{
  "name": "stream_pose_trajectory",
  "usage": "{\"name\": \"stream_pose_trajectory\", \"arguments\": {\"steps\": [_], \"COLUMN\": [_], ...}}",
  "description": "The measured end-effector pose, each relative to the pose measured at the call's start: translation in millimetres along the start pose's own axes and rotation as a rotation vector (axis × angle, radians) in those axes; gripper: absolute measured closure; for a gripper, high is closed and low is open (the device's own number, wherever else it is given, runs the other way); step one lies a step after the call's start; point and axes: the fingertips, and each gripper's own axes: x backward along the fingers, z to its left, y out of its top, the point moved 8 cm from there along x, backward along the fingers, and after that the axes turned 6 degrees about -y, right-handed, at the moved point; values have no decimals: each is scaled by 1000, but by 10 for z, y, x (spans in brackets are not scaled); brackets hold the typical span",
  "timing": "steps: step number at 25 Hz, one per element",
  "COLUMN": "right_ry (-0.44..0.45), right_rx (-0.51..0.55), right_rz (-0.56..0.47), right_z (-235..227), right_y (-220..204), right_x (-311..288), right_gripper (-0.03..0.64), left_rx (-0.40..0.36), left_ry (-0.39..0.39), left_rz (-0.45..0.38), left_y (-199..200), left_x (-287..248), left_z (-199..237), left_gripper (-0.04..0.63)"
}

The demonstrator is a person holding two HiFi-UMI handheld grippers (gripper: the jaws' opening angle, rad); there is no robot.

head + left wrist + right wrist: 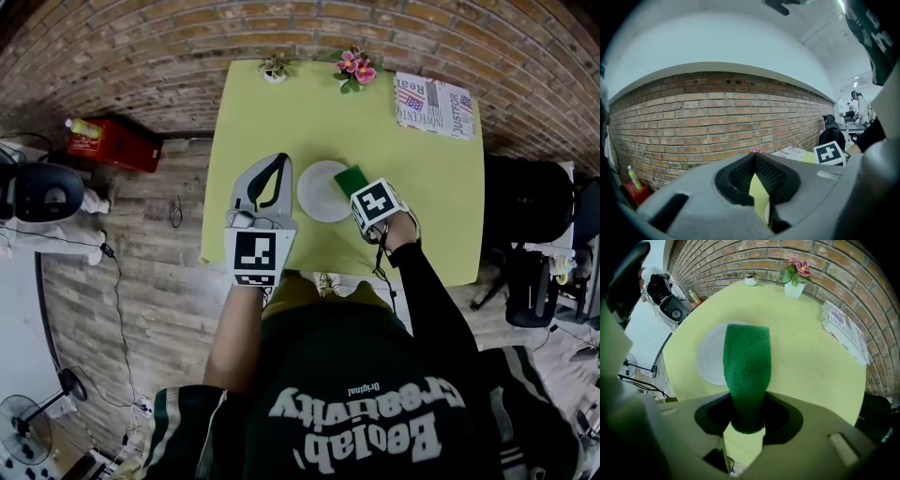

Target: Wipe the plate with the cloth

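My right gripper (747, 417) clamps green cloth (746, 364), over right rim of plate (317, 195). Plate mid-table (427, 202), toward near edge. My left gripper (753, 161) empty, tips together. Newspaper (433, 105), far right corner: "JUSTFOR". My sweatshirt (366, 412): "Creativity".

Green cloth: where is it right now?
The green cloth is clamped in the right gripper, over the right edge of the white plate in the head view.

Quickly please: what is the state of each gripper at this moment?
Left gripper: closed, with nothing between its jaws.
Right gripper: closed on the green cloth.
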Motion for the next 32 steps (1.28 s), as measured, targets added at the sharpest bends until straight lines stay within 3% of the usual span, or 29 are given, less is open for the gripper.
{"name": "stream_pose_trajectory", "arguments": {"steps": [7, 15, 25, 32], "right_ry": [16, 91, 160, 170], "right_rx": [1, 72, 205, 213], "right_rz": [-23, -81, -37, -2], "right_z": [16, 367, 893, 982], "right_y": [27, 255, 355, 327], "right_x": [40, 170, 57, -13], "right_gripper": [433, 423, 416, 411], "left_rx": [-7, -2, 2, -6], "left_ry": [-3, 22, 74, 71], "left_rz": [1, 12, 21, 30], "left_y": [23, -10, -65, -70], "left_x": [-28, 46, 262, 329], "left_z": [-2, 74, 217, 240], "left_gripper": [588, 588, 588, 588]}}
